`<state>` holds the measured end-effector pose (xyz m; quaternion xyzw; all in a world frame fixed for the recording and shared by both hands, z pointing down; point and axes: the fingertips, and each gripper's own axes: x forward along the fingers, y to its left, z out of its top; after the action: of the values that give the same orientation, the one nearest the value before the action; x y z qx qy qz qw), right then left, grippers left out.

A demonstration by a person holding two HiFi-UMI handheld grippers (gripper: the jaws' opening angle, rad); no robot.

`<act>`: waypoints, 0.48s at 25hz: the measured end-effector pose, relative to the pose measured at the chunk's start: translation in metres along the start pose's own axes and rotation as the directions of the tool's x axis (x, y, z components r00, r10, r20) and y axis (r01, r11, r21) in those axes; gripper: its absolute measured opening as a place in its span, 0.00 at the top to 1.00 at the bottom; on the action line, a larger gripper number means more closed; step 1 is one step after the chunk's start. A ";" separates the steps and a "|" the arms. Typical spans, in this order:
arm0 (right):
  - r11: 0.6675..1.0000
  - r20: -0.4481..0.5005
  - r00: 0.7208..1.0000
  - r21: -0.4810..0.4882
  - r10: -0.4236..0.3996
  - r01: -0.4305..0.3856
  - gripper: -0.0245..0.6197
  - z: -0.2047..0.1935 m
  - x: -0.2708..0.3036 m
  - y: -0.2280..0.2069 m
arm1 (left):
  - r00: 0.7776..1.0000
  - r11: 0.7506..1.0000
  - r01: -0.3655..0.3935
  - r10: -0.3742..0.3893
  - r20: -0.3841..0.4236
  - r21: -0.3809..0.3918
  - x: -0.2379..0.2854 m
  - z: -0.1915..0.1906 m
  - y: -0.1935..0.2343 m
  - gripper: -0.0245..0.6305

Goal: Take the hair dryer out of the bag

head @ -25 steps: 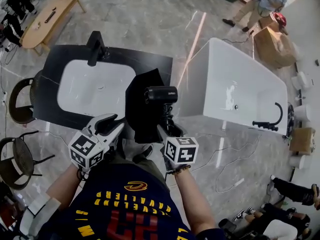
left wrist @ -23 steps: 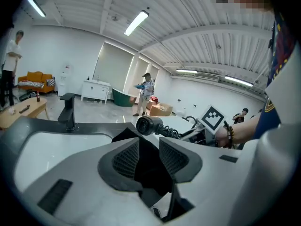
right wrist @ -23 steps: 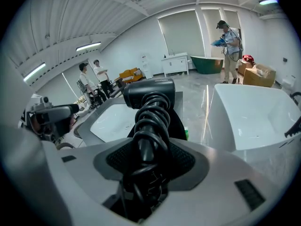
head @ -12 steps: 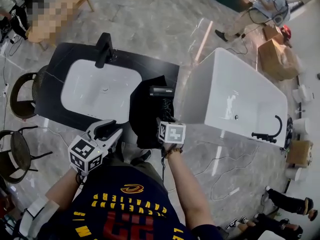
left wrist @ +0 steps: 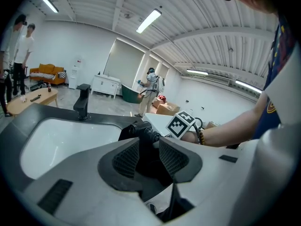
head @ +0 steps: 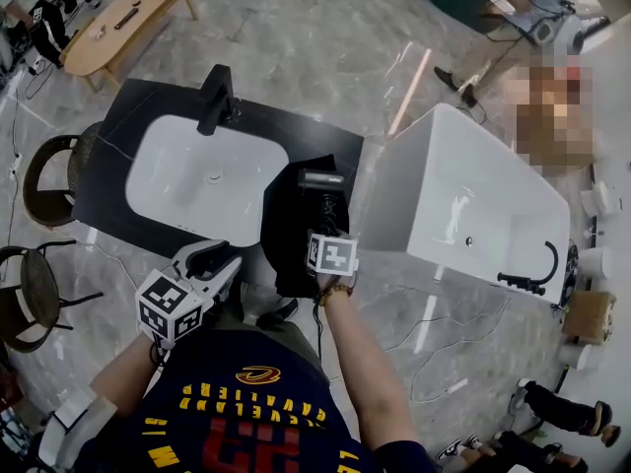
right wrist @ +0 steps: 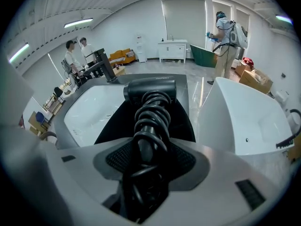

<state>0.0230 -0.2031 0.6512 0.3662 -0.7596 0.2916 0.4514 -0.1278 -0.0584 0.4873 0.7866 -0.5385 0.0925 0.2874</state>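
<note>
Two pads of the right gripper (right wrist: 150, 158) are clenched on the handle of the hair dryer (right wrist: 149, 91), over the black cord (right wrist: 153, 117) that is wound around this handle in tight loops. The barrel of the dryer stands beyond the jaws, so the dryer looks already out of the bag (right wrist: 184, 121). This bag lies flat and dark below it, at the edge of the desk (head: 118, 136). I cannot tell if the dryer touches the fabric.

The left gripper (left wrist: 149, 155) is released, with only air between its pads. It hangs just beside the near edge of the bag.

I judge the dryer a stiff plastic body of middle weight, with most of the weight in the barrel, so it wants to tip forward. The smooth shell is slippery, while the rubbery cord gives the pads friction but can shift or unwind. The best hold is high on the handle, close to the barrel. The bag is soft and limp.

Farther out are the white sink (head: 207, 175), its black faucet (head: 215, 101) and a white bathtub (head: 473, 205).
</note>
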 end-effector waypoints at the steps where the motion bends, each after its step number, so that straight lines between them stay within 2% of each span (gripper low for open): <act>1: 1.000 -0.011 1.000 -0.004 -0.001 0.001 0.61 0.000 0.003 0.001 | 1.000 1.000 0.000 0.000 -0.001 -0.001 0.000 0.000 0.000 0.76; 6: 0.999 -0.133 0.991 -0.024 -0.029 0.026 0.61 -0.018 0.013 0.003 | 1.000 1.000 0.009 -0.009 -0.008 -0.005 0.003 -0.002 0.002 0.76; 10: 0.998 -0.023 1.000 -0.058 0.003 -0.004 0.61 0.006 0.015 0.014 | 1.000 1.000 0.018 -0.018 -0.010 -0.014 0.004 -0.002 0.004 0.76; 12: 0.998 0.003 1.000 -0.059 0.003 -0.003 0.61 0.015 0.010 0.015 | 1.000 1.000 0.020 -0.020 -0.009 -0.011 0.005 -0.002 0.005 0.76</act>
<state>0.0008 -0.2092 0.6526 0.3522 -0.7689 0.2692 0.4607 -0.1304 -0.0626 0.4925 0.7901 -0.5298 0.0901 0.2949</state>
